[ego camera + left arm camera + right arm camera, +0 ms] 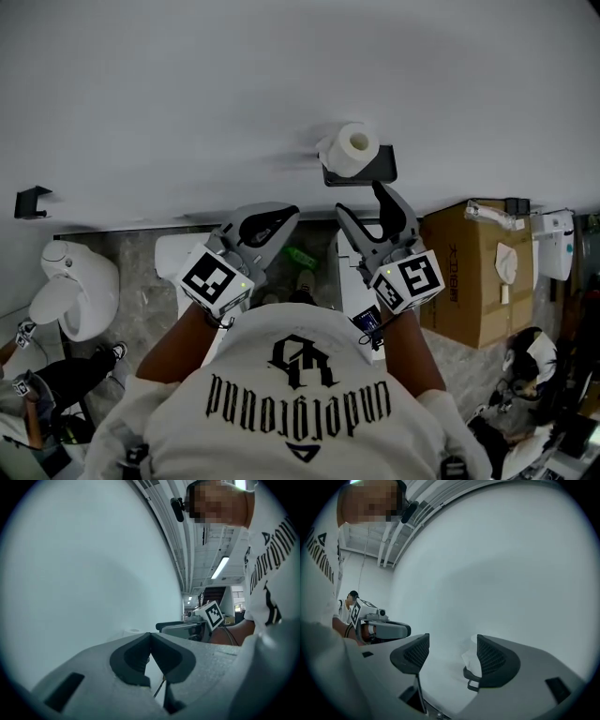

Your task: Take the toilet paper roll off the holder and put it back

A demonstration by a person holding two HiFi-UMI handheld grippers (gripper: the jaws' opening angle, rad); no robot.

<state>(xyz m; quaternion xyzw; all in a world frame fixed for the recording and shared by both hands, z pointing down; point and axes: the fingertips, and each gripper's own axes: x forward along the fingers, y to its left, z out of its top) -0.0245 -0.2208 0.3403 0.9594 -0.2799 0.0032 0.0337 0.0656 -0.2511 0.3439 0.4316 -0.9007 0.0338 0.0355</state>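
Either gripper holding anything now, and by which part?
Nothing is held. Left gripper: jaws together, empty. Right gripper: jaws apart, empty. The white toilet paper roll sits on its black wall holder.

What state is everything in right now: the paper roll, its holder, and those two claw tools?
toilet paper roll: sitting on its holder at the wall, not gripped.
holder: carrying the roll.
left gripper: jaws shut, nothing in them.
right gripper: jaws open, nothing between them.
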